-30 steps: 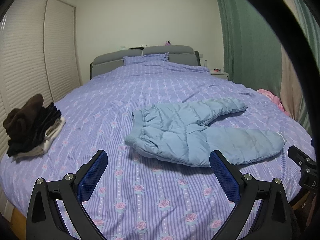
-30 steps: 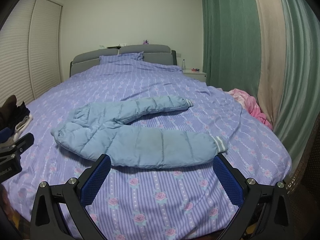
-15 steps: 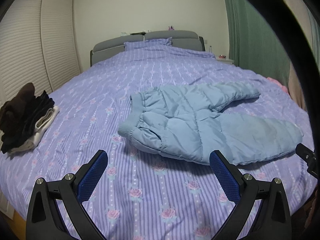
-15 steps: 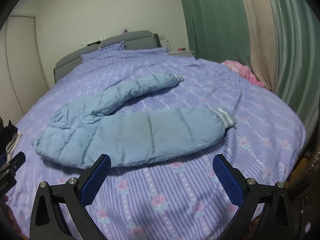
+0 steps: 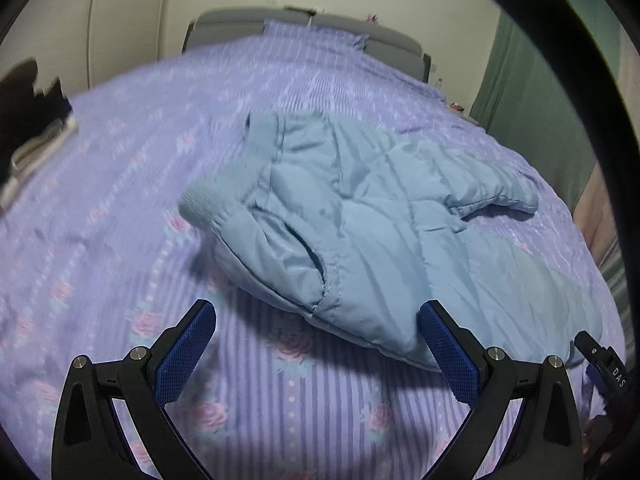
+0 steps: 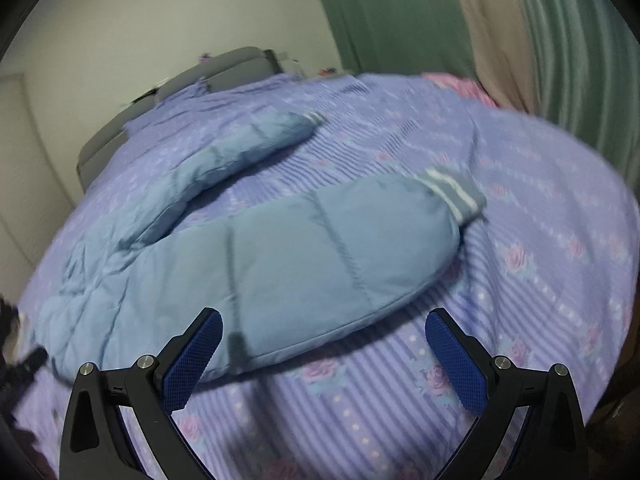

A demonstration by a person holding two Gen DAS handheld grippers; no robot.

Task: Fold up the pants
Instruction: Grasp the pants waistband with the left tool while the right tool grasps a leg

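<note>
Light blue padded pants (image 5: 360, 216) lie spread on the purple striped bedspread (image 5: 120, 200), waistband to the left, legs splayed to the right. My left gripper (image 5: 316, 344) is open just in front of the waist and pocket edge, nothing between its blue pads. In the right wrist view the near leg (image 6: 320, 248) runs across the frame to a striped cuff (image 6: 452, 192), and the far leg (image 6: 248, 144) curves away behind it. My right gripper (image 6: 324, 348) is open right at the near leg's lower seam, holding nothing.
A pile of dark and white folded clothes (image 5: 32, 120) sits at the bed's left edge. Pink fabric (image 6: 468, 88) lies by the green and beige curtains (image 6: 540, 40) on the right. A grey headboard (image 5: 320, 28) and pillow are at the far end.
Both grippers have moved forward and down toward the pants, which now look much larger in both views. Both stay open. The pants have not shifted.
</note>
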